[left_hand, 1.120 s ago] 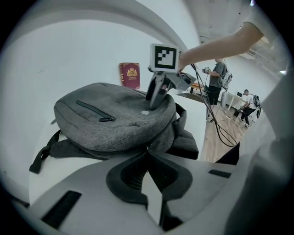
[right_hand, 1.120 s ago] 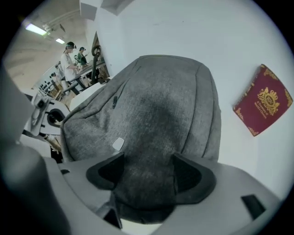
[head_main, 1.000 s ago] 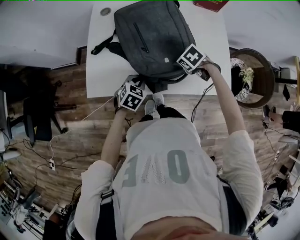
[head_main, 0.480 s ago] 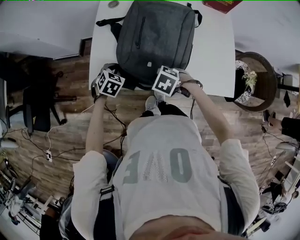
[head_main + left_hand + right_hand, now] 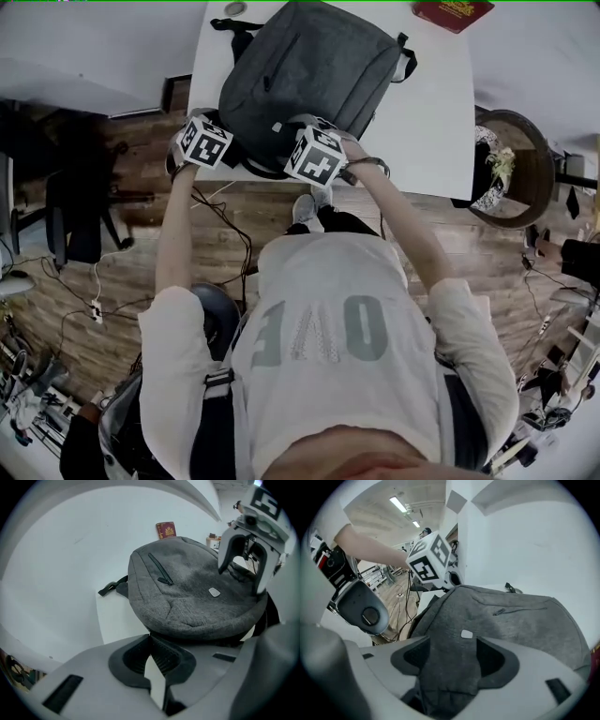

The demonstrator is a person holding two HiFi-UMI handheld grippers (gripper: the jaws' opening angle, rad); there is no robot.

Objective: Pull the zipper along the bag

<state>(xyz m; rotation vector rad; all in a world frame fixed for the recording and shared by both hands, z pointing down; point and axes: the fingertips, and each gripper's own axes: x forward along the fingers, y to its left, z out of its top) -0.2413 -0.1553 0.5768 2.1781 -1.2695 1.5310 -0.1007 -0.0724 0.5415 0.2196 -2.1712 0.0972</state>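
Two-handed bracing at the near rim of the dark grey fabric backpack (image 5: 309, 70). Holding the left gripper (image 5: 151, 644) pinched fully together right under that rim, presumably anchoring the edge against sliding during the zipper pull. Possibly nipping a thin tab there, not confirmable from either gripper view.

Holding the right gripper (image 5: 452, 651) wide, having just been opening its jaws, with a thick fold of the backpack's near-rim fabric sitting between the pads, seemingly loose rather than clamped. Probably hunting along the rim for the main zipper's pull, not yet finding it in any view.

Leaving the short pocket zipper (image 5: 160, 569) on the backpack's face untouched. Resting the backpack flat, face up, with the white table (image 5: 431, 122) beneath it and a red booklet (image 5: 166, 529) lying beyond its far end.
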